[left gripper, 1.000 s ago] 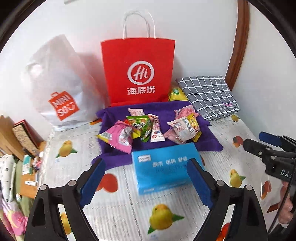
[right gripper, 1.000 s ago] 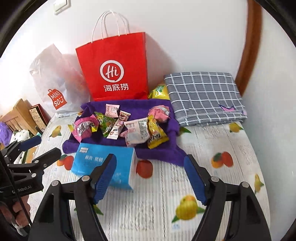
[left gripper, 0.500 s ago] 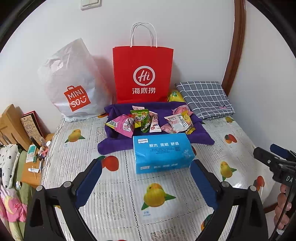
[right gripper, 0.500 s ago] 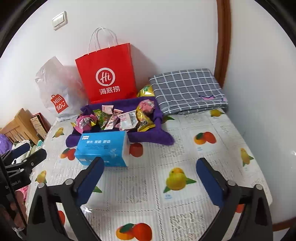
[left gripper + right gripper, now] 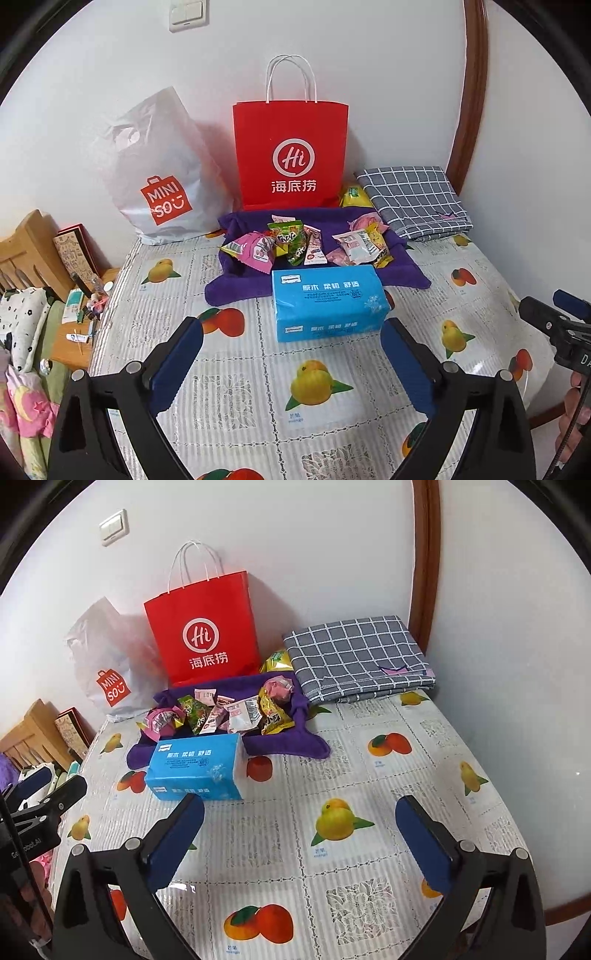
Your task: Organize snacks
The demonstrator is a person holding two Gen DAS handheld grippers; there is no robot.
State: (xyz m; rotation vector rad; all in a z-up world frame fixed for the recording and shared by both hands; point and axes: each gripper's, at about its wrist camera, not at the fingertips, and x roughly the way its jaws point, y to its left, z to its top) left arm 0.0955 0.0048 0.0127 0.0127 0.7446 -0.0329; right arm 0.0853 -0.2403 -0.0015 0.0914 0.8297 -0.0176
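Several snack packets lie in a heap on a purple cloth at the back of the table. A yellow packet sits behind the cloth by the red paper bag. My left gripper is open and empty, low over the table in front of the blue tissue pack. My right gripper is open and empty, well short of the snacks, right of the tissue pack.
A white Miniso bag leans on the wall at back left. A folded grey checked cloth lies at back right. The fruit-print tablecloth covers the table. A wooden stand with small items is off the left edge.
Both grippers have pulled back and up from the snacks, so the tissue pack and cloth look smaller and farther. Both stay open and empty.
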